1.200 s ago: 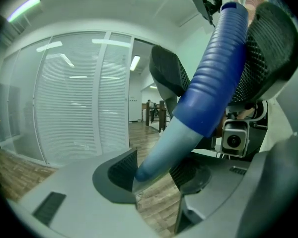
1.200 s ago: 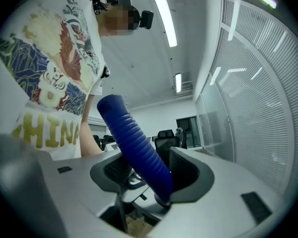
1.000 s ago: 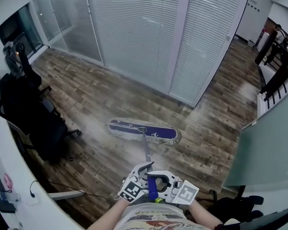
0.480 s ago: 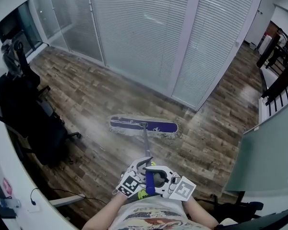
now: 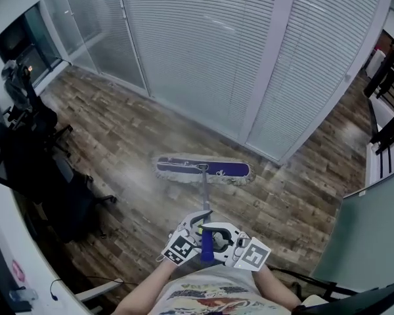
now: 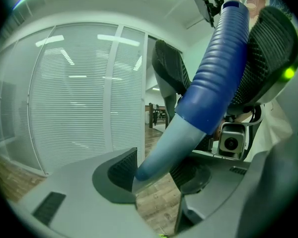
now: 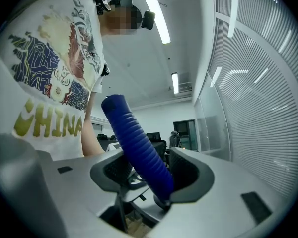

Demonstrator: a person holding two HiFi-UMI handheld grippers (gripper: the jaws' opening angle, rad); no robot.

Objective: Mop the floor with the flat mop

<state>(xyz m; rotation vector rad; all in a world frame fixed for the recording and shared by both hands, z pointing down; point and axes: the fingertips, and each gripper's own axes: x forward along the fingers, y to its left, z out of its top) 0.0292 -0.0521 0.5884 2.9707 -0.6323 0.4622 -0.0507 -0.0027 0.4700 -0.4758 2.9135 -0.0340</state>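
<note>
The flat mop's blue head (image 5: 203, 170) with its pale fringe lies flat on the wood floor (image 5: 118, 136), close to the blind-covered glass wall. Its thin shaft (image 5: 204, 192) runs back to a ribbed blue grip (image 5: 207, 247) in front of the person's body. My left gripper (image 5: 196, 230) is shut on the handle lower down; in the left gripper view its pads clamp the pale shaft (image 6: 164, 148) just below the blue grip (image 6: 213, 83). My right gripper (image 5: 224, 238) is shut on the blue grip (image 7: 139, 148) from the other side.
Black office chairs (image 5: 39, 176) stand along the left by a white desk edge (image 5: 13, 268). The glass wall with blinds (image 5: 203, 58) runs across the back. A frosted panel (image 5: 374, 241) stands at the right, with dark furniture (image 5: 387, 123) beyond it.
Both grippers and the mop have travelled together across the floor; the mop head sits a little higher and further right in the head view, and the chairs have slid left.
</note>
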